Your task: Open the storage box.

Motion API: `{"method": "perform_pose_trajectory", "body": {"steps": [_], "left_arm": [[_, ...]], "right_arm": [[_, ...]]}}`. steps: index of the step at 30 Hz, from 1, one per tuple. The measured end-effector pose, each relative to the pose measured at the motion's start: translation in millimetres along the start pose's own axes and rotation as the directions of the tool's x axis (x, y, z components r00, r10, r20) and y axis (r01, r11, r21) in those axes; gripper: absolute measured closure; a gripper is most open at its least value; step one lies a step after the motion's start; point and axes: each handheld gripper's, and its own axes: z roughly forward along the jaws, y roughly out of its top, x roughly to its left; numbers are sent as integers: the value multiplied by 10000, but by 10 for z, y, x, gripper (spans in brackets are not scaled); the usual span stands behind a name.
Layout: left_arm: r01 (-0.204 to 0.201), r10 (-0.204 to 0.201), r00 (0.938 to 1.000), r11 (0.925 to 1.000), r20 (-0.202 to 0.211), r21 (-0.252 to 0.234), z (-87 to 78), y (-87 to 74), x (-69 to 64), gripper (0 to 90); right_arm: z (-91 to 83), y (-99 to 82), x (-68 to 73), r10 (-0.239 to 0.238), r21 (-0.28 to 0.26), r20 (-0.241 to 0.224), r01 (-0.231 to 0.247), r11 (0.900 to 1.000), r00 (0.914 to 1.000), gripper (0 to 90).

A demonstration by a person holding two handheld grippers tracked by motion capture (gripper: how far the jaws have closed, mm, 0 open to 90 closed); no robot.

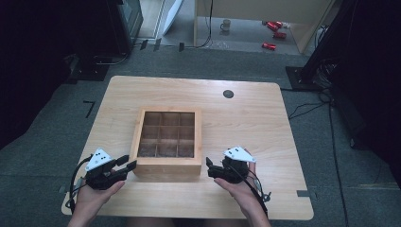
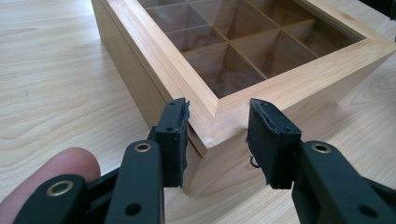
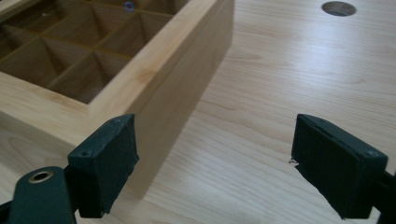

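light wooden table [image 1: 246,118] carries a compartmented wooden box [image 1: 166,163] near its front edge.

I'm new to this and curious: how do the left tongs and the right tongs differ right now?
The left tongs are closed on the near left corner of the wooden box, pads against its sides; the right tongs stand wide open with only table between them. The left tongs touch the box; the right ones sit beside its right side, apart from it. Both are black, hand-held, and aimed at the box.
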Motion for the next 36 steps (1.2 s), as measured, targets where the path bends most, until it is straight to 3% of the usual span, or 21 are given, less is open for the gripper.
{"method": "perform_pose_trajectory", "body": {"steps": [3, 4, 8, 17, 22, 36], "left_arm": [[38, -38, 10000, 10000, 9, -33, 0, -7, 2, 588], [7, -7, 10000, 10000, -9, 18, 2, -8, -1, 588], [19, -19, 10000, 10000, -42, 31, 7, -13, -8, 578], [129, -129, 9998, 9999, 126, 26, 3, -22, 20, 581], [499, -496, 9975, 9987, 500, -52, -19, -32, 88, 631], [332, -362, 9962, 9987, 794, 394, 11, -62, 120, 590]], "right_arm": [[26, 3, 119, -220, 75, -186, 222, 9997, 9996, 171], [23, 7, 142, -227, 4, -47, 227, 9997, 9997, 182], [-3, 24, 162, -85, -128, -74, 85, 9999, 9999, 179], [-40, -6, 306, -260, -26, -1004, 258, 9997, 9946, 160], [44, -81, 350, -333, 282, -1045, 364, 9989, 9940, 160], [181, -206, 415, -466, 750, -1015, 543, 9957, 9937, 160]]}}
